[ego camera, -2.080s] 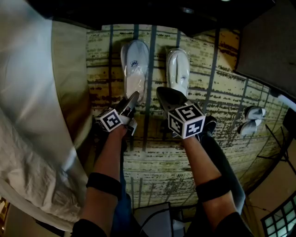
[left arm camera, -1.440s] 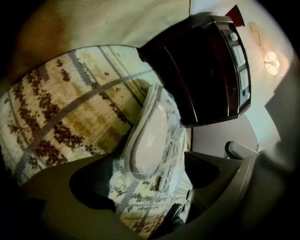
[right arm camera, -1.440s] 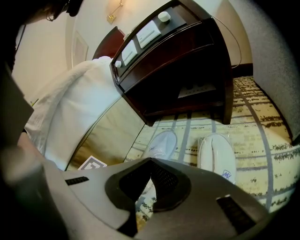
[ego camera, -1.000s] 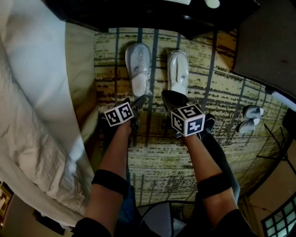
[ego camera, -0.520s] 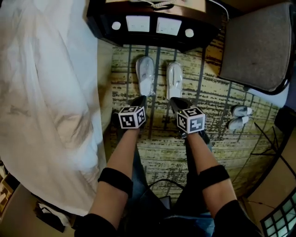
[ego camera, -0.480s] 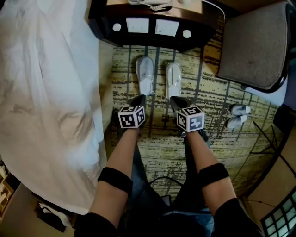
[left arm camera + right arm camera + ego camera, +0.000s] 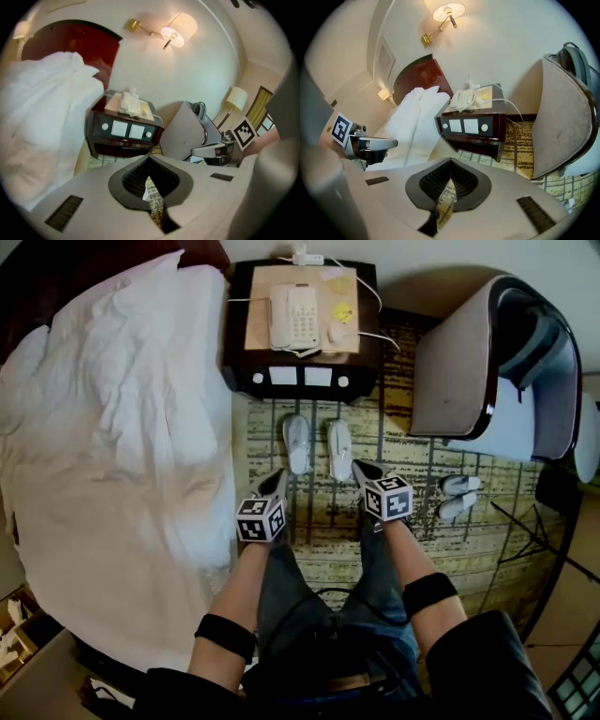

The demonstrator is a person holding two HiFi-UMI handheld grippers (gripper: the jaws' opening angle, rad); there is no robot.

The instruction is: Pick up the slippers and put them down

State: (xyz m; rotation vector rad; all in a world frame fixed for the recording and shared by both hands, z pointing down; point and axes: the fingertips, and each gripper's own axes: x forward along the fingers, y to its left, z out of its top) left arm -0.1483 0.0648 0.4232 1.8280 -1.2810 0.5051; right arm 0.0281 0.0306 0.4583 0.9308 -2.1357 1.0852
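Note:
Two white slippers lie side by side on the patterned carpet in front of the nightstand, the left slipper (image 7: 297,443) and the right slipper (image 7: 338,449), toes pointing at it. My left gripper (image 7: 277,480) hangs shut above and just short of the left slipper's heel end, with nothing in it. My right gripper (image 7: 362,468) is shut and empty too, beside the right slipper's heel. In the left gripper view the left gripper (image 7: 148,161) shows its jaws closed together over carpet, and the right gripper view shows the right gripper (image 7: 450,163) the same way.
A dark nightstand (image 7: 300,381) with a white phone (image 7: 292,317) stands beyond the slippers. A white bed (image 7: 122,446) fills the left. A grey armchair (image 7: 487,371) is at the right, with a second pair of slippers (image 7: 457,495) on the carpet by it.
Both grippers have risen well above the carpet and away from the two slippers, which stay on the floor. The head view has pulled back to show the bed, nightstand top and armchair.

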